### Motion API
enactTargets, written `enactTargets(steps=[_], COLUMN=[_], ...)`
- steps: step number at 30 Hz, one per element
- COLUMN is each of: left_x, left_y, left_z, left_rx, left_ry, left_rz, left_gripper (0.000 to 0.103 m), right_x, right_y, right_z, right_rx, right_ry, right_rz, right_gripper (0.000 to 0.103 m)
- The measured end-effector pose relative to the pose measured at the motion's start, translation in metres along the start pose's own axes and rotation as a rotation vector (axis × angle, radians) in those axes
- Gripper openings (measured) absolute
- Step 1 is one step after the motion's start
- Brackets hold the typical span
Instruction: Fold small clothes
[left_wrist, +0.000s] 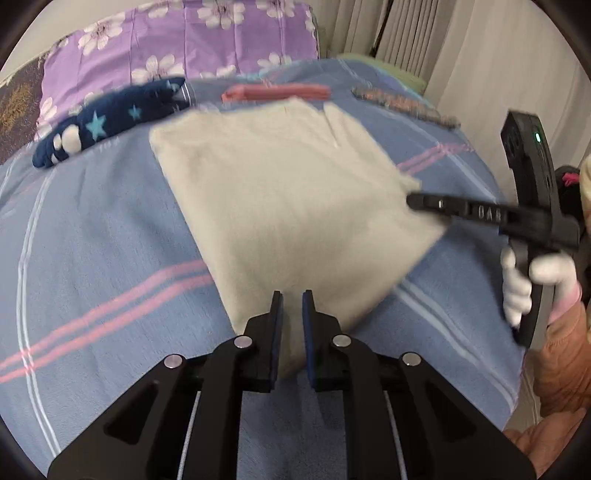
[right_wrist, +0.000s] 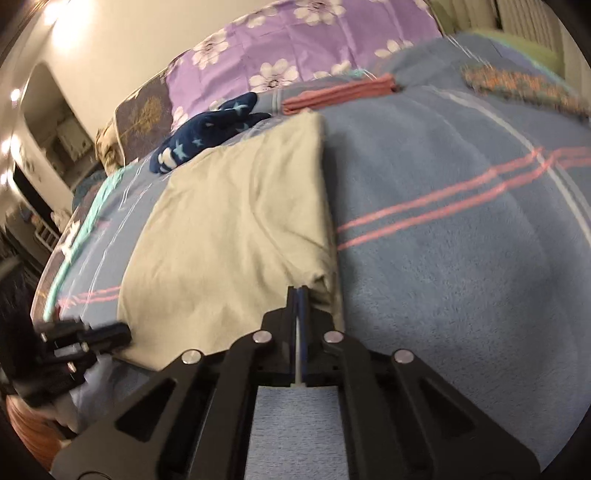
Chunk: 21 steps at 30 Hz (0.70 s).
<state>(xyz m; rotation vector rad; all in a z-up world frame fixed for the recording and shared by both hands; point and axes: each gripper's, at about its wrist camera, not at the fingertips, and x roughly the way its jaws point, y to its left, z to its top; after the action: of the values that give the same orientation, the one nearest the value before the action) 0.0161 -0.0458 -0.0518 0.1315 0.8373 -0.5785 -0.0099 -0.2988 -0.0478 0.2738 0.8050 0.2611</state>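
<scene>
A beige folded garment lies flat on the blue striped blanket. My left gripper is slightly open over the garment's near corner, with cloth showing in the gap between its fingers. My right gripper is at the garment's right edge. In the right wrist view the right gripper is shut, with a thin pale strip between its pads, at the near right corner of the garment. The left gripper shows at the garment's near left corner.
A navy star-patterned garment, a folded pink item and a patterned folded item lie along the far side of the bed. A purple floral pillow is behind them. Curtains hang at the right.
</scene>
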Motion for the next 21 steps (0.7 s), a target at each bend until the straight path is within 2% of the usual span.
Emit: enactTargets(steps=[4, 7, 8, 11, 12, 13, 16, 19, 21], left_x=[-0.008, 0.001, 0.009, 0.044, 0.05, 0.048, 0.044, 0.043, 0.039], left_y=[0.006, 0.014, 0.02, 0.042, 0.047, 0.049, 0.046, 0.053, 0.06], left_z=[0.026, 0.042, 0.045, 0.038, 0.035, 0.03, 0.029, 0.037, 0.042], left_rx=[0.023, 0.034, 0.022, -0.023, -0.036, -0.04, -0.011, -0.038, -0.061], left_ry=[-0.063, -0.082, -0.069, 0.01, 0.007, -0.029, -0.027, -0.006, -0.003], left_rz=[0.028, 0.056, 0.068, 0.119, 0.11, 0.095, 0.105, 0.066, 0.043], left_gripper=[0.013, 0.023, 0.027, 0.028, 0.029, 0.029, 0.029, 0.029, 0.031], right_x=[-0.008, -0.006, -0.003, 0.022, 0.037, 0.056, 0.059, 0.059, 0.055], right_y=[0.017, 0.031, 0.033, 0.03, 0.025, 0.016, 0.0, 0.004, 0.01], right_z=[0.025, 0.046, 0.052, 0.062, 0.059, 0.054, 0.051, 0.051, 0.052], right_rx=[-0.034, -0.077, -0.09, -0.095, -0.101, -0.102, -0.048, -0.076, -0.101], right_ry=[-0.033, -0.061, -0.068, -0.032, 0.004, 0.044, 0.026, 0.026, 0.022], right_rz=[0.052, 0.064, 0.069, 0.054, -0.003, -0.058, 0.025, 0.0, -0.014], right_gripper=[0.008, 0.01, 0.011, 0.011, 0.011, 0.005, 0.004, 0.004, 0.008])
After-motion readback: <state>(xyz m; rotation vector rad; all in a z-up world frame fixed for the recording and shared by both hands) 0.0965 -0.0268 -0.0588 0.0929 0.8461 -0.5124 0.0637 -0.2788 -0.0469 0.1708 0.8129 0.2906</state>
